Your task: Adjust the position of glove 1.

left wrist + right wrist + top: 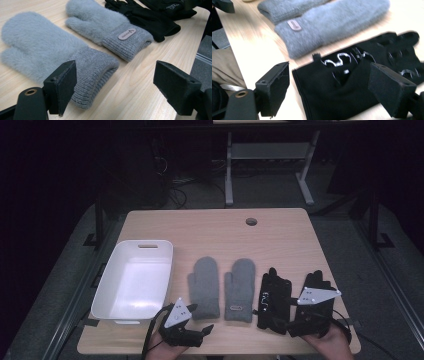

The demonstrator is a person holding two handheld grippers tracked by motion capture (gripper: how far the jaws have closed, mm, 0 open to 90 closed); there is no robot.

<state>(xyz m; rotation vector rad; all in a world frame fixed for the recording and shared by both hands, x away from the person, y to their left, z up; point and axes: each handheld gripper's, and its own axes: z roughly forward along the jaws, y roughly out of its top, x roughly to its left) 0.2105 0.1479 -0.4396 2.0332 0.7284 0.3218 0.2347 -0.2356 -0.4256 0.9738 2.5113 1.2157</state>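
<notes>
1. Lay flat at the table's [280, 227] near edge: grey mitten [45, 50], black glove [342, 82]; soft, light, limp.
2. Best pinched at the ribbed cuffs.
3. Left gripper [112, 82], right gripper [329, 87]: held low and level, aimed at those cuffs, jaws apart, empty.

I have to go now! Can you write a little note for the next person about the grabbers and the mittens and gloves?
Left gripper: open, holding nothing, by the left grey mitten cuff.
Right gripper: open, holding nothing, over the left black glove cuff.
Right grey mitten and right black glove lie flat in the same row on the table.
White bin at the left has nothing in it.
Done: nothing moved yet. Left, probably: put all four in the bin.
</notes>
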